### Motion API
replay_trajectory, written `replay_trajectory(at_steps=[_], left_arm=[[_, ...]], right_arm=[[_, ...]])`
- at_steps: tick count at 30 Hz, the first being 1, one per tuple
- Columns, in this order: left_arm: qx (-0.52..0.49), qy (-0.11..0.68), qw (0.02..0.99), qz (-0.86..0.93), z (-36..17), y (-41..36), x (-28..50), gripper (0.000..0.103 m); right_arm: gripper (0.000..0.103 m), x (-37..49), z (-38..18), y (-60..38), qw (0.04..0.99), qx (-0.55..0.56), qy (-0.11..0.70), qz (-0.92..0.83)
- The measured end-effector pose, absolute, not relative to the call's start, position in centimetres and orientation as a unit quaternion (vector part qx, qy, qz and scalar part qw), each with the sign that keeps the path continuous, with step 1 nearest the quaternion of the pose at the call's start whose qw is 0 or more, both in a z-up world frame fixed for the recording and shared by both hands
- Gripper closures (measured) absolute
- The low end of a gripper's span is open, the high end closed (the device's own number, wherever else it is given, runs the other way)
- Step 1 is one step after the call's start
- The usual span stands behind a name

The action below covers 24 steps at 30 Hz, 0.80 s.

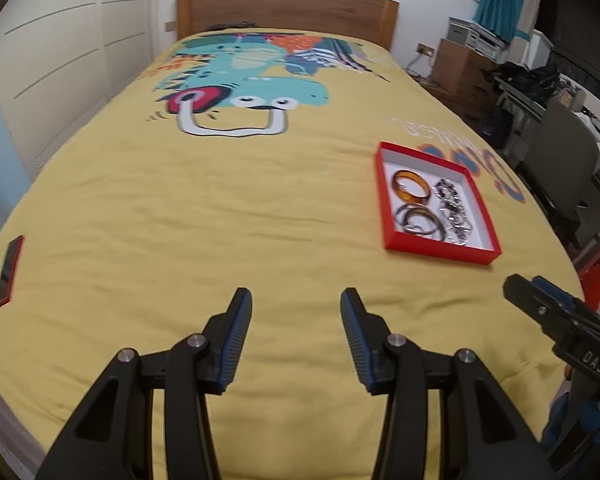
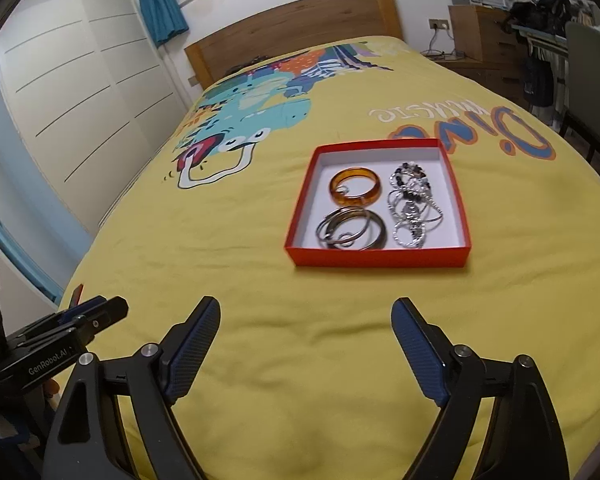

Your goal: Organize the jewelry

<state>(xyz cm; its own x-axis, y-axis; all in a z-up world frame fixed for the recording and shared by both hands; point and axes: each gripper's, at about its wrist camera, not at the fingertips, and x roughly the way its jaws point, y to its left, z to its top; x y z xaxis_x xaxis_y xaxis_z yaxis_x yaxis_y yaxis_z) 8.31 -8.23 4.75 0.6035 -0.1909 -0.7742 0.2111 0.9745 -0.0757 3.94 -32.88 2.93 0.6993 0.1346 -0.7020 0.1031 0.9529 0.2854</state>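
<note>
A shallow red box (image 2: 300, 216) (image 1: 385, 200) with a white inside lies on the yellow bedspread. In it are an amber bangle (image 2: 354, 186) (image 1: 412, 187), dark and silver bangles (image 2: 352, 230) (image 1: 418, 222) stacked nearer me, and a heap of silvery chains and beads (image 2: 412, 204) (image 1: 452, 212) on the right side. My right gripper (image 2: 306, 306) hangs wide open a short way in front of the box, nothing between its fingers. My left gripper (image 1: 296, 298) is open and empty over bare bedspread, left of the box.
The bed has a wooden headboard (image 1: 284, 6) at the far end. A flat red-edged thing (image 1: 10, 264) lies at the bed's left edge. White wardrobe doors (image 2: 80, 92) stand on the left. A wooden cabinet (image 1: 464, 68), a desk and a chair (image 1: 568, 172) crowd the right.
</note>
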Motion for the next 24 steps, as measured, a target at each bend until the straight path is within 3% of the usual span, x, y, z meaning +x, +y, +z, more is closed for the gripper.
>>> replay_trajectory(at_steps=[9, 24], left_arm=[[0.013, 0.403, 0.912, -0.072, 6.3, -4.3, 5.6, 0.059], [0.052, 0.331, 0.942, -0.01, 8.6, -1.7, 0.6, 0.059]], right_arm=[[0.005, 1.9, 5.0, -29.0, 0.919, 0.116, 0.376, 0.007], [0.002, -1.3, 5.9, -25.2, 0.935, 0.063, 0.35, 0.002]])
